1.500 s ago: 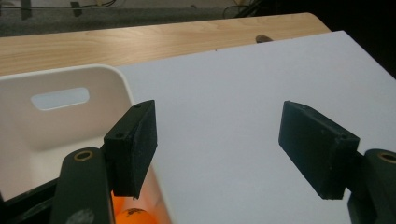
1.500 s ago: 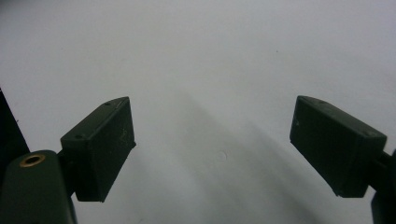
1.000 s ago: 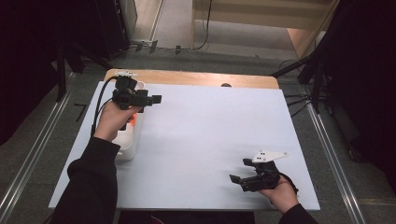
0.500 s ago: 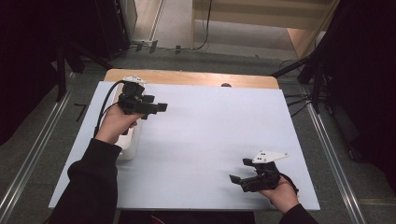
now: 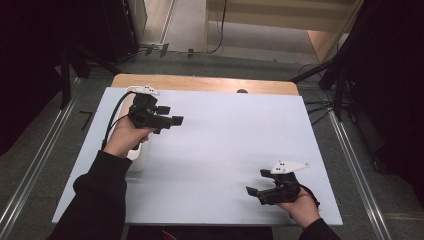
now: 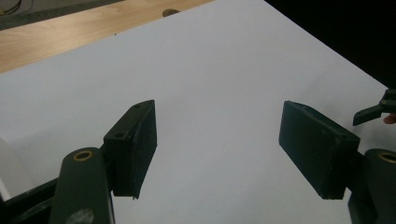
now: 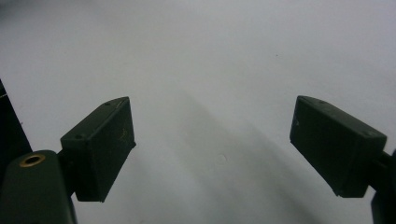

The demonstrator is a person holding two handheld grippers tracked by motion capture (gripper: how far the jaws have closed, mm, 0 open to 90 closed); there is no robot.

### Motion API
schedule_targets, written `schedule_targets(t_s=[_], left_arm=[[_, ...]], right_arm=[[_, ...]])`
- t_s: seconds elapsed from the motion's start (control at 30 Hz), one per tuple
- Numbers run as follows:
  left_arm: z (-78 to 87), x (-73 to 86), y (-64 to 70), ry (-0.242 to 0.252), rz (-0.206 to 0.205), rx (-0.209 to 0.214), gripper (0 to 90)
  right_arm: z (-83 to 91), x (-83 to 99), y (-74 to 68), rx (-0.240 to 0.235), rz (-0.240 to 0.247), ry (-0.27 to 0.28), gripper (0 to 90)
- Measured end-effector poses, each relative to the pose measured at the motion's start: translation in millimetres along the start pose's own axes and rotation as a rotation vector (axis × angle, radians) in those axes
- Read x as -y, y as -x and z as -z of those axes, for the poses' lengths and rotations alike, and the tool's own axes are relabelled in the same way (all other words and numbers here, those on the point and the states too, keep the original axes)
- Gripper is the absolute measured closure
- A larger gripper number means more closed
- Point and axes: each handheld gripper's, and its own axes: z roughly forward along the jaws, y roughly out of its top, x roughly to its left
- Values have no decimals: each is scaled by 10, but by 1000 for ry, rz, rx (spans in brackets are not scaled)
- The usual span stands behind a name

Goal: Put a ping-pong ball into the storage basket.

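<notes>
You are holding both jaws apart; the white oblong plastic block (image 5: 139, 157) is lying at six o'clock, beneath your left gripper (image 5: 170, 120), and your right gripper (image 5: 255, 192) is well apart from it.

White oblong object (image 5: 140, 155), under left hand (image 5: 126, 139)

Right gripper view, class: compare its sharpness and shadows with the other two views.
Right gripper view: the white sheet looks soft, with a faint diagonal shadow band between the open jaws of the right gripper. Left gripper view: crisper, with the wooden table edge distinct beyond the left gripper. High view: evenly lit sheet, surroundings very dark.
</notes>
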Motion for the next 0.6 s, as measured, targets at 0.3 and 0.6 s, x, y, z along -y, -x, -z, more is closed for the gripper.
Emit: schedule_targets(t_s=[0.3,0.6], left_arm=[[37,89,78,13,-28,2,282],[10,196,149,-4,-35,29,281]], right_arm=[[2,-3,10,0,0,5,124],[2,0,6,0,-3,-2,124]])
